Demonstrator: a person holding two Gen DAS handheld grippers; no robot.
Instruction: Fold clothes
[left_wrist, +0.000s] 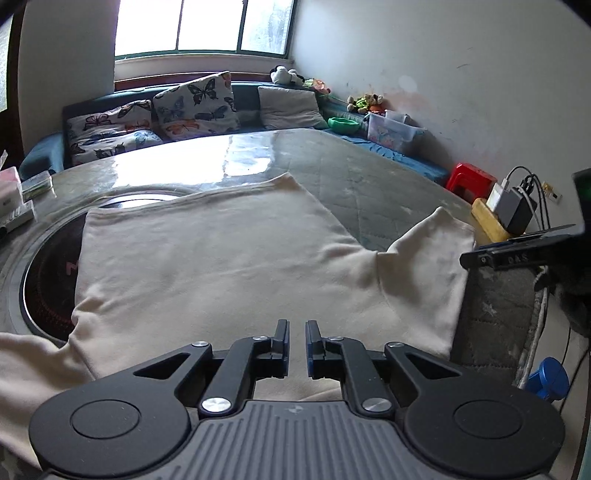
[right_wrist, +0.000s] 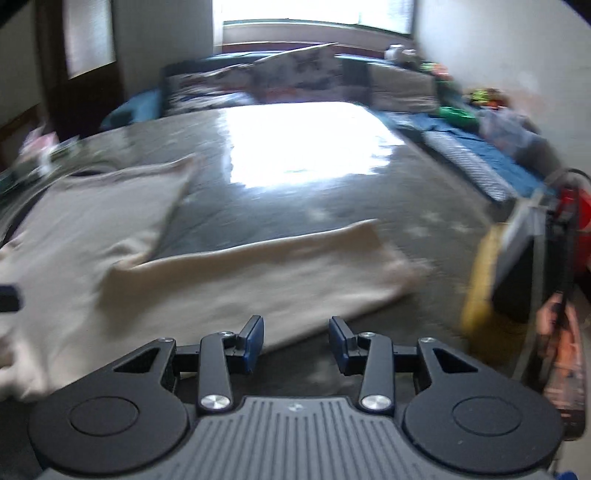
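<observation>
A cream shirt (left_wrist: 221, 258) lies spread flat on the grey table (left_wrist: 351, 173), its hem towards the window. One short sleeve (left_wrist: 432, 266) reaches to the table's right edge, and the other sleeve hangs off at the lower left. My left gripper (left_wrist: 297, 328) hovers over the shirt's near part, its jaws a narrow gap apart with nothing between them. In the blurred right wrist view the same shirt (right_wrist: 92, 240) fills the left and its sleeve (right_wrist: 277, 273) lies across the middle. My right gripper (right_wrist: 296, 332) stands open and empty over the sleeve's near edge.
A round dark hob (left_wrist: 48, 277) set into the table lies partly under the shirt. Small boxes (left_wrist: 18, 206) sit at the table's left edge. A yellow block with chargers (left_wrist: 491, 218) and a red stool (left_wrist: 471, 177) stand to the right. A sofa with cushions (left_wrist: 195, 103) is beyond.
</observation>
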